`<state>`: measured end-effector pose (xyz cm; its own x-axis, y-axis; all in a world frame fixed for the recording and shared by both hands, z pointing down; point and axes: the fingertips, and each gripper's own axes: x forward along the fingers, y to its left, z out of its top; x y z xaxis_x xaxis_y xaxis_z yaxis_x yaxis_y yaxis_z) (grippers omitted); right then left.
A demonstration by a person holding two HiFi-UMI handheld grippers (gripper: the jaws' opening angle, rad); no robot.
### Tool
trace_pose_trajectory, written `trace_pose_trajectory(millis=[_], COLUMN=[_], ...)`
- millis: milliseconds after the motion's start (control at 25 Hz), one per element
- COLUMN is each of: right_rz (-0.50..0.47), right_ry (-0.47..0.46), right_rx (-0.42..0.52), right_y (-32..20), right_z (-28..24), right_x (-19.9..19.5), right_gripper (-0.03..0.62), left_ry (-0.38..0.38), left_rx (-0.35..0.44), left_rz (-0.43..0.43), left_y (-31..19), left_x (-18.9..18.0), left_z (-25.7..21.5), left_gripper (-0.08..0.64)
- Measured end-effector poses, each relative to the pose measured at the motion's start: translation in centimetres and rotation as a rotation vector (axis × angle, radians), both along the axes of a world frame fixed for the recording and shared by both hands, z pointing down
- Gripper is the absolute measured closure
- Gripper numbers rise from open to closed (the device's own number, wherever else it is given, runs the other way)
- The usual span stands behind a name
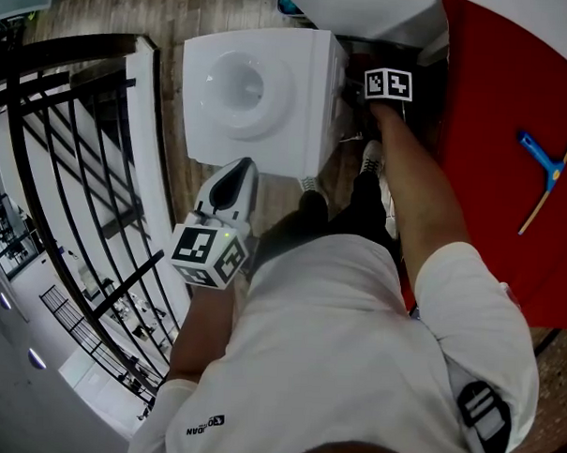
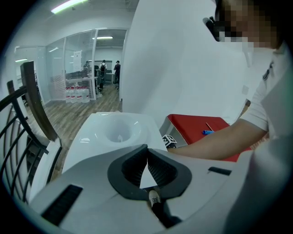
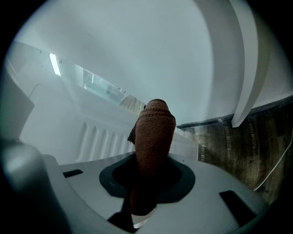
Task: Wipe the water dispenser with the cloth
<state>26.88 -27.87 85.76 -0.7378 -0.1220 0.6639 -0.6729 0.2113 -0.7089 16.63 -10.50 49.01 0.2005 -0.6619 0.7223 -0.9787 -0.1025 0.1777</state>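
Observation:
The white water dispenser [image 1: 252, 93] stands below me, its round top recess facing up. My right gripper [image 1: 385, 88] reaches down along the dispenser's right side, and only its marker cube shows in the head view. It is shut on a brown cloth [image 3: 154, 132], which sticks out past the jaws next to the dispenser's ribbed white panel [image 3: 94, 137]. My left gripper [image 1: 231, 186] hovers over the dispenser's near edge, shut with nothing in it. In the left gripper view the dispenser top [image 2: 114, 130] lies just ahead of the closed fingertips [image 2: 147, 151].
A red table [image 1: 498, 136] at the right carries a blue-headed squeegee [image 1: 546, 171]. A black railing [image 1: 70, 165] runs along the left. Wood floor [image 3: 247, 141] and a white wall trim [image 3: 249, 68] lie beyond the cloth. My legs and shoes [image 1: 371, 159] stand beside the dispenser.

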Motion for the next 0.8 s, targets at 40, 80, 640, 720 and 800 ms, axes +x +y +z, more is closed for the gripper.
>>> trace_pose_trajectory(millis=[40, 80, 640, 720, 800], right_rz=[0.002, 0.003, 0.088, 0.097, 0.101], right_ry=[0.005, 0.009, -0.115, -0.128, -0.132], right_rx=[0.0, -0.001, 0.137, 0.162, 0.196], right_y=[0.0, 0.1, 0.8, 2.0, 3.0], right_z=[0.1, 0.1, -10.4, -12.9, -15.6], right_x=[0.1, 0.3, 2.2, 2.6, 2.9], right_gripper=[0.506, 0.506, 0.506, 0.506, 0.506], left_ry=[0.001, 0.002, 0.038, 0.041, 0.047], left_rx=[0.003, 0.005, 0.057, 0.074, 0.089], left_rz=[-0.001, 0.0, -0.001, 0.022, 0.052], left_y=[0.1, 0.2, 0.2, 0.1, -0.2], left_x=[0.0, 0.0, -1.7, -1.8, -1.9], left_z=[0.0, 0.0, -0.9, -1.3, -1.5], left_gripper=[0.56, 0.56, 0.56, 0.56, 0.56])
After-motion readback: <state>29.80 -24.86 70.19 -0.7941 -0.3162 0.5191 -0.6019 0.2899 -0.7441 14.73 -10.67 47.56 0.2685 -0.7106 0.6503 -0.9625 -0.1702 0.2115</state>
